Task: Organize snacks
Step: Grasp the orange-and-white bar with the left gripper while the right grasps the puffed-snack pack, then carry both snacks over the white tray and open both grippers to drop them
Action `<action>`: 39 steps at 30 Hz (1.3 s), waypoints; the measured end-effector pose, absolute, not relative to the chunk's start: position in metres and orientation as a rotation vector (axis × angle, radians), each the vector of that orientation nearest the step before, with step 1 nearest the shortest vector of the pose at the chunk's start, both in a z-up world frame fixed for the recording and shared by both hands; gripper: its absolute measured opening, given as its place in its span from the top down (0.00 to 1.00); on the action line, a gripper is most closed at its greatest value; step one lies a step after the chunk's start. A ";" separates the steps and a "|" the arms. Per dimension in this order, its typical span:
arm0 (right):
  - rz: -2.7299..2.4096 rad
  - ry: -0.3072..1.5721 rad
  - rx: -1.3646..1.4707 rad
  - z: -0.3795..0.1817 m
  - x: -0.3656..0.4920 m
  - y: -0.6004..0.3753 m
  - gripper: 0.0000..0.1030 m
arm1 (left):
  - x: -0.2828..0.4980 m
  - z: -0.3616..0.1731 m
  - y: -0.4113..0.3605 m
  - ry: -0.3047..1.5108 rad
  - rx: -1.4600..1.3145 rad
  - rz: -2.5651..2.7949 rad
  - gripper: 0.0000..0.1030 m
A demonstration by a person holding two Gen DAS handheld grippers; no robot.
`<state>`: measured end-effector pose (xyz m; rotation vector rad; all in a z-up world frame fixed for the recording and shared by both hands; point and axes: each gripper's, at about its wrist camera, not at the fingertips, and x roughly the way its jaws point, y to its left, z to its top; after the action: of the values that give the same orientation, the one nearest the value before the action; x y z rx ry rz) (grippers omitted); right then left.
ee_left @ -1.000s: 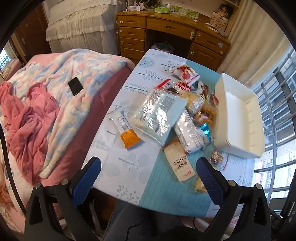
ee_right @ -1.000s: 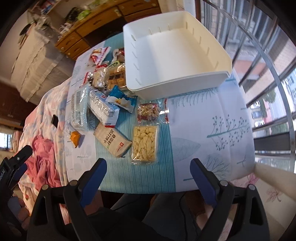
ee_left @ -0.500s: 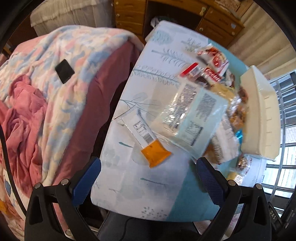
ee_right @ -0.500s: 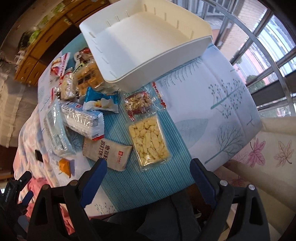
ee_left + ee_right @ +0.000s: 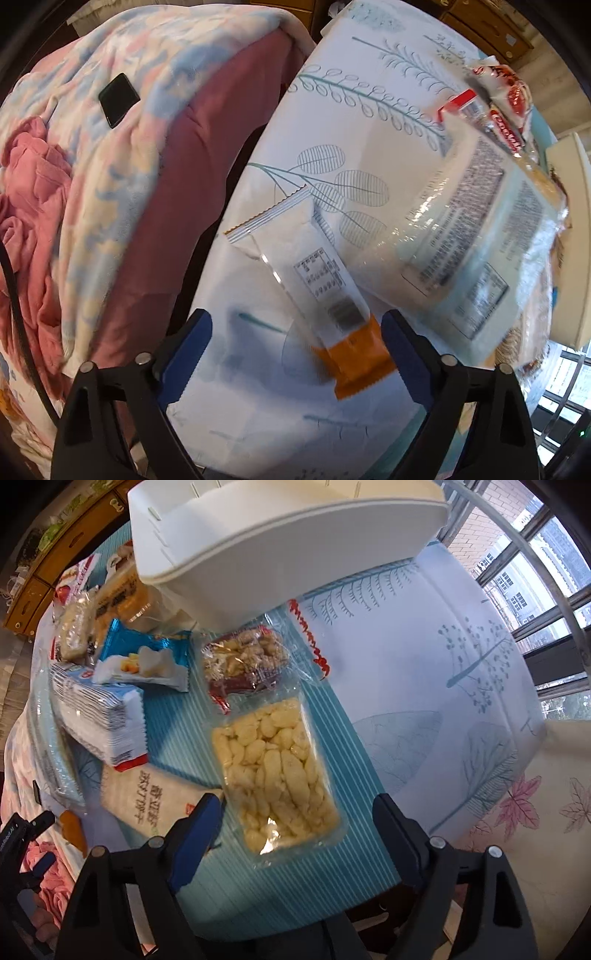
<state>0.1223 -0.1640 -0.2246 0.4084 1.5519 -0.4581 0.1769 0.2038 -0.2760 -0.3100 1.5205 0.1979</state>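
Lengthwise, orange-ended snack bar [image 5: 325, 295] lies between left fingers [image 5: 192, 343].

The left gripper [image 5: 295, 350] hangs with its blue-padded jaws spread wide over the near part of the worktop [image 5: 362, 122], which wears a white cloth printed with leaves. The orange end of a slim white snack bar [image 5: 317, 284] lies between the jaws, nearer the right one; whether it touches is unclear. Just right of the snack bar, overlapping its edge, sits a large clear-wrapped packet [image 5: 476, 236], red-and-white packets [image 5: 495, 96] lie beyond that, and left of the snack bar, off the worktop, a bed [image 5: 110, 166] carries a black phone [image 5: 119, 99].
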 end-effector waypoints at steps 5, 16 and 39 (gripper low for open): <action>-0.419 1.544 0.379 -0.240 0.123 -0.165 0.23 | 0.180 -0.291 0.204 1.536 -0.321 0.209 0.29; -0.365 1.548 0.297 -0.252 0.123 -0.147 0.41 | 0.185 -0.287 0.204 1.526 -0.316 0.229 0.59; -0.293 1.625 0.559 -0.167 0.162 -0.099 0.43 | 0.194 -0.187 0.188 1.502 -0.208 0.008 0.66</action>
<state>0.1623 -0.0988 -0.1669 0.5592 1.6247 -0.2927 0.1937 0.1878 -0.1869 -0.2077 1.5022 0.0075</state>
